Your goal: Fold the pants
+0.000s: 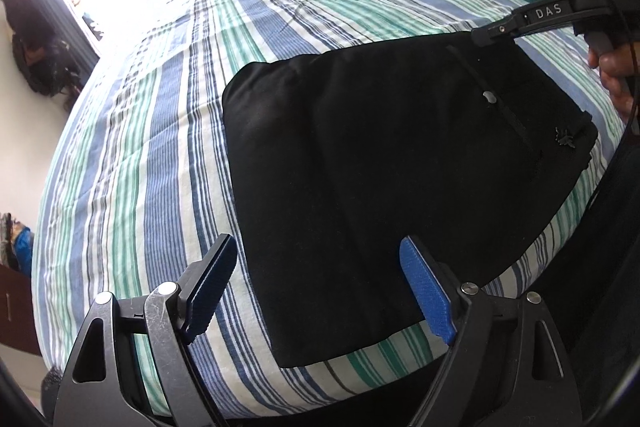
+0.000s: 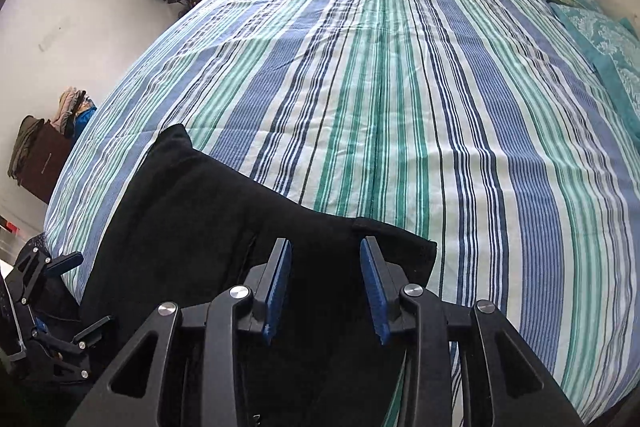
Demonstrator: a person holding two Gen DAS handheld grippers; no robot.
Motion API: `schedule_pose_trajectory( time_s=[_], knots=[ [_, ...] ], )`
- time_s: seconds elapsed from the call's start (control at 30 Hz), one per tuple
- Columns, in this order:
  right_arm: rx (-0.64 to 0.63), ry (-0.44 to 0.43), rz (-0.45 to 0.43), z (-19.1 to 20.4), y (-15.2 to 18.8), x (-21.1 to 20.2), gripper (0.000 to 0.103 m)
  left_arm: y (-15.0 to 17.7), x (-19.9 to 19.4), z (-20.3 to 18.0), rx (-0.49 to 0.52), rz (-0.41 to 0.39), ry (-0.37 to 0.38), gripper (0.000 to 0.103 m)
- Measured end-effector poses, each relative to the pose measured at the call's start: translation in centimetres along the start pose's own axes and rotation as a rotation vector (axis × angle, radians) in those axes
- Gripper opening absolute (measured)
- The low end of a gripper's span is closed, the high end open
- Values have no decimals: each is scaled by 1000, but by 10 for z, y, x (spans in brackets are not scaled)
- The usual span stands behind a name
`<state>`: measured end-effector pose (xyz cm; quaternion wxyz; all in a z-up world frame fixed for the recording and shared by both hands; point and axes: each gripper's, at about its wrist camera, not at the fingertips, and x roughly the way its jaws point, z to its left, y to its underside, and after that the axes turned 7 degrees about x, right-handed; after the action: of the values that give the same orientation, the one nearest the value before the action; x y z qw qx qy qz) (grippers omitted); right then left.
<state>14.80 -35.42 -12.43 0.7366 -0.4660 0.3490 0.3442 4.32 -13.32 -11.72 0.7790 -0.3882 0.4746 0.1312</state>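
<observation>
In my right wrist view, my own gripper's frame hid the near part of the black pants [image 2: 208,219], so I could not tell where their near edge lay on the striped bedspread [image 2: 400,87]. In my left wrist view, the picture's right edge cut off my right hand [image 1: 616,75], leaving only a few fingers showing. The dark heap [image 1: 36,47] by the far left wall was too blurred to identify.
</observation>
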Motion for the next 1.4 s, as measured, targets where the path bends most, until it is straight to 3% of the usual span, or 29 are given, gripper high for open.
schedule_pose_trajectory(
  time_s=[0.1, 0.3, 0.53, 0.67, 0.8, 0.97, 1.1, 1.33, 1.4],
  knots=[
    [65, -20, -17, -8, 4, 2, 37, -1, 1, -1, 5, -1, 1, 85],
    [49, 11, -30, -4, 8, 6, 37, 3, 2, -2, 8, 1, 7, 85],
    [142, -37, -61, -22, 24, 6, 43, 8, 2, 7, -44, 8, 41, 89],
    [116, -8, -81, -17, 26, -15, 43, 8, -2, 12, -79, 0, 70, 89],
    [85, -59, -107, -9, 33, -49, 43, 5, -4, 26, -148, -16, 103, 89],
    [-43, -146, 0, 19, 65, -64, 43, 1, 6, 36, -196, 1, 127, 89],
    [-100, -62, 139, 21, 98, -46, 43, 5, 11, 36, -195, 18, 127, 89],
    [-24, -113, 135, -5, 106, -67, 45, 11, 11, 60, -269, 7, 147, 89],
    [6, -128, 112, -15, 104, -75, 54, 12, 16, 78, -326, 12, 159, 92]
  ],
)
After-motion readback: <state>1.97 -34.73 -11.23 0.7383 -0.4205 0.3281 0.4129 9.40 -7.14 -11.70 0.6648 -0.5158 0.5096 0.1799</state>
